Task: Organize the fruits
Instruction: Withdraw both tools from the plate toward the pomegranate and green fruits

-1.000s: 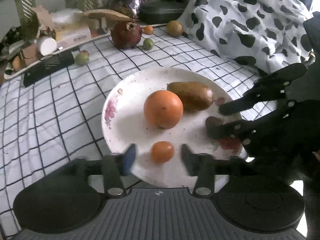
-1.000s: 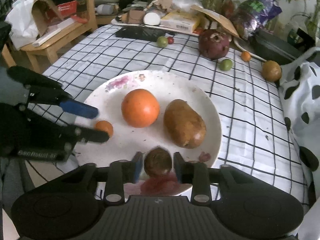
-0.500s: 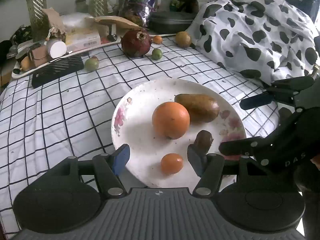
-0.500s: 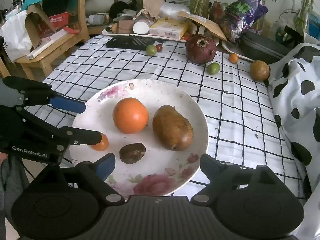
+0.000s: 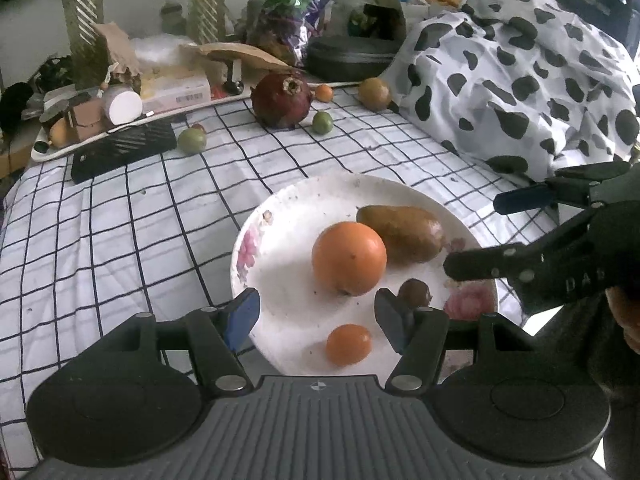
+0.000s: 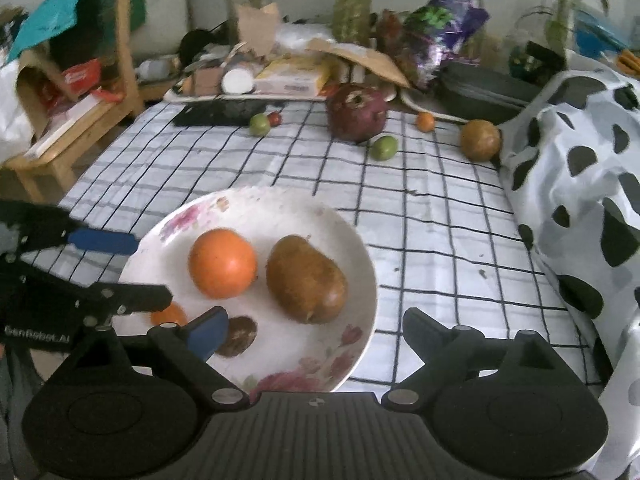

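A white floral plate (image 5: 256, 240) (image 6: 360, 240) on the checked tablecloth holds a large orange (image 5: 349, 263) (image 6: 222, 263), a brown oblong fruit (image 5: 404, 233) (image 6: 306, 279), a small dark fruit (image 5: 414, 293) (image 6: 238, 336) and a small orange (image 5: 348, 344) (image 6: 168, 314). My left gripper (image 5: 316, 318) (image 6: 152, 270) is open over the plate's near edge. The small orange lies free between its fingers, touching neither. My right gripper (image 6: 312, 326) (image 5: 472, 235) stands wide open at the plate's right side. The dark fruit lies loose beside its blue pad.
Loose on the cloth beyond the plate are a pomegranate (image 5: 282, 100), two green fruits (image 5: 322, 122) (image 5: 192, 141), a tiny orange (image 5: 324, 93) and a round brown fruit (image 5: 374, 94). A cow-print cloth (image 5: 520, 80) bulges at the right. A cluttered tray (image 5: 120, 108) lines the back.
My right gripper let go of the small dark fruit, which now rests on the plate, and its jaws spread wide. My left gripper opened slightly and drew back from the small orange.
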Available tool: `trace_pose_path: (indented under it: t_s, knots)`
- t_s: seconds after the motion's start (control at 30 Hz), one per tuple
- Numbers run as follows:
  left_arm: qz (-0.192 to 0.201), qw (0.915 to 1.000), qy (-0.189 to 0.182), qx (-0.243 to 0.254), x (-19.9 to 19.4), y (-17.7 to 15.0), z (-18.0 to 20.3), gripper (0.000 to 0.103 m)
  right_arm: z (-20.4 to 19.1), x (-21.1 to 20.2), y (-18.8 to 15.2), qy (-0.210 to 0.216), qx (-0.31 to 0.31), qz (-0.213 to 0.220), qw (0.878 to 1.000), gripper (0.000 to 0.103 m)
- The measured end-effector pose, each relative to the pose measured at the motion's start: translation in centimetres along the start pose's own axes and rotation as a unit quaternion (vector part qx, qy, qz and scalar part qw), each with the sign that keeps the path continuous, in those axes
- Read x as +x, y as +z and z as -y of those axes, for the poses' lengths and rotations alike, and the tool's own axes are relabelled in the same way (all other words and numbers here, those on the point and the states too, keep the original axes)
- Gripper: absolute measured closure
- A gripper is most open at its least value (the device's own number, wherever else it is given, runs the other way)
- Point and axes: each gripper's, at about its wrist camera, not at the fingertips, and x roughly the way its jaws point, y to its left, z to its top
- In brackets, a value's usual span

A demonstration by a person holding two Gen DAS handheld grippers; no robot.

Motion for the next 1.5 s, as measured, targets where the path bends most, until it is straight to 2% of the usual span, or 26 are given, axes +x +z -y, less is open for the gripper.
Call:
trace_pose_path:
  t_s: [0.27, 0.33, 0.4, 0.47, 0.5, 0.63, 1.03, 1.5]
  knots:
    - [0.027, 0.9992, 0.028, 0.001, 0.1, 0.9, -0.4, 0.041, 1.3, 0.5, 0.8, -0.006, 0.038, 0.008, 0.999, 0.008]
    - [0.039, 0.9988, 0.03, 0.002, 0.1, 1.3, -0.7, 0.041, 1.6, 0.6, 1.1, -0.012, 0.047, 0.014, 0.999, 0.0]
    - [0.05, 0.9982, 0.033, 0.002, 0.1, 1.6, -0.9, 0.039, 1.9, 0.7, 1.5, -0.026, 0.054, 0.023, 0.998, 0.0]
    - [0.058, 0.9976, 0.039, 0.001, 0.3, 1.9, -1.1, 0.03, 2.3, 1.0, 1.9, -0.041, 0.056, 0.028, 0.997, 0.0]
    - [0.061, 0.9972, 0.043, 0.0, 0.5, 2.2, -1.3, 0.029, 2.5, 1.1, 2.0, -0.046, 0.059, 0.029, 0.997, 0.0]
    - [0.057, 0.9968, 0.056, -0.006, 1.5, 3.1, -2.1, 0.029, 3.1, 1.6, 2.6, -0.049, 0.073, 0.034, 0.996, 0.0]
    - [0.055, 0.9967, 0.059, -0.014, 4.2, 5.5, -4.5, 0.029, 5.5, 3.8, 5.3, -0.065, 0.103, 0.056, 0.991, 0.0]
    - [0.056, 0.995, 0.083, -0.006, 7.8, 8.8, -7.1, 0.029, 5.6, 7.7, 8.5, -0.046, 0.058, 0.033, 0.997, 0.0]
